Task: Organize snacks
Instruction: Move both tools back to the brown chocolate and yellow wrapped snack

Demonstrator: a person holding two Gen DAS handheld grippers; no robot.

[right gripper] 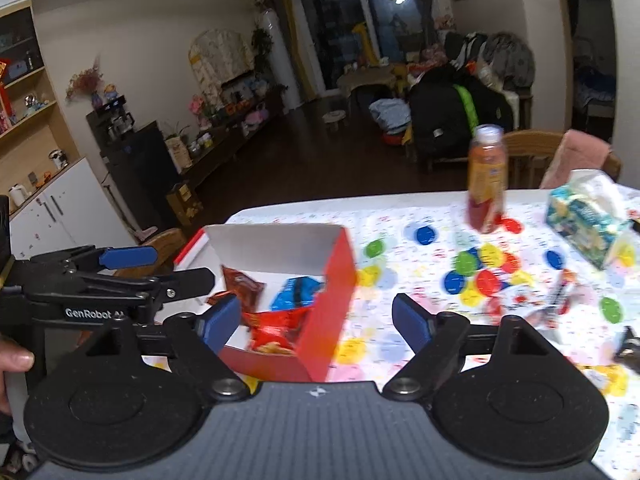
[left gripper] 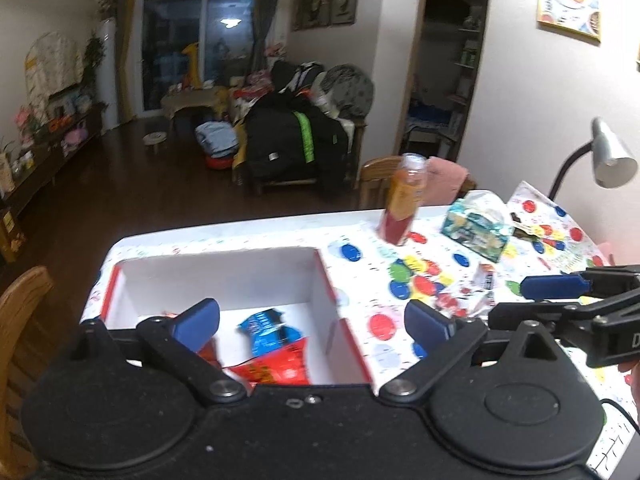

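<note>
Both grippers stood wide open and empty: the left gripper (left gripper: 312,326) hung low in its frame over the red-and-white box (left gripper: 320,276), the right gripper (right gripper: 316,320) beside that box (right gripper: 334,300). Blue (left gripper: 266,330) and red snack packets (left gripper: 276,368) lay inside at centre. More wrappers (left gripper: 476,292) lay on the dotted worktop (left gripper: 360,236) right of centre, near an upright bottle (left gripper: 404,200).

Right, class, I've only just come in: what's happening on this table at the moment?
A person holds two grippers over a dotted tablecloth. The left gripper hangs open above a red and white box that already holds a blue packet and red packets. The right gripper is open and empty too. A loose wrapper lies on the cloth, beyond it a bottle and a tissue pack.
</note>
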